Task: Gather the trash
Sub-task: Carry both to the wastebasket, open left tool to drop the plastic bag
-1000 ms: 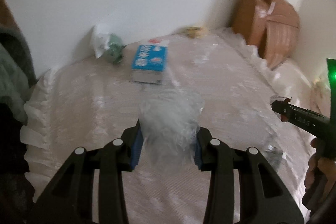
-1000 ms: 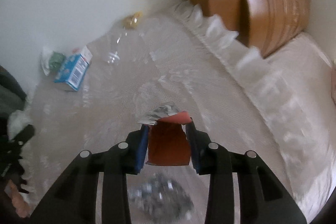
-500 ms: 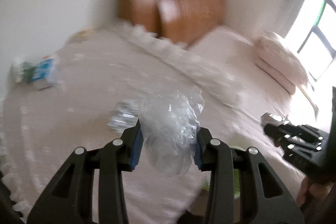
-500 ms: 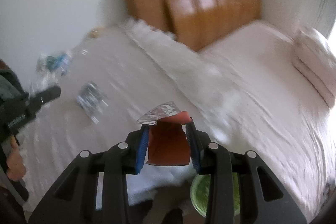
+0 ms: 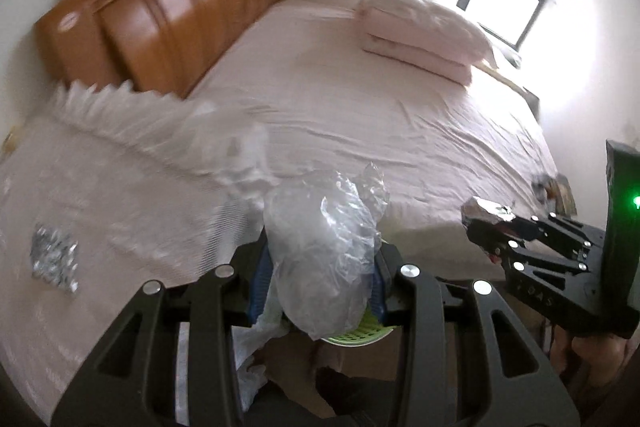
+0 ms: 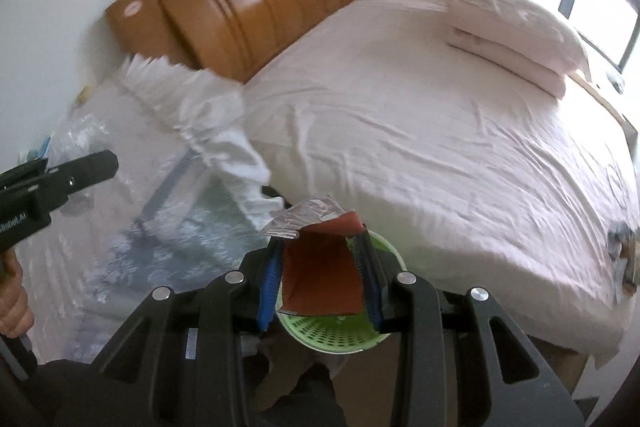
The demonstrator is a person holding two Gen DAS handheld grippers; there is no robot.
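Left hand-held gripper (image 5: 320, 267) clamped on a crumpled clear plastic bag (image 5: 324, 251), held above the green perforated bin (image 6: 340, 339) at the bed's (image 6: 420, 131) foot. Right hand-held gripper (image 6: 320, 275) closed on a red foil-lined wrapper (image 6: 320, 271), directly over the same bin.

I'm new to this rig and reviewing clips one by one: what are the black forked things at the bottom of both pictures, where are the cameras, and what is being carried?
They are two handheld grippers; a person holds one in each hand, with a fisheye camera on each looking along its fingers. The left gripper is shut on a crumpled clear plastic bag. The right gripper is shut on a red foil-lined wrapper. Both hang above a green perforated bin beside the pink-sheeted bed. A crumpled silver foil packet lies on the lace-covered surface.
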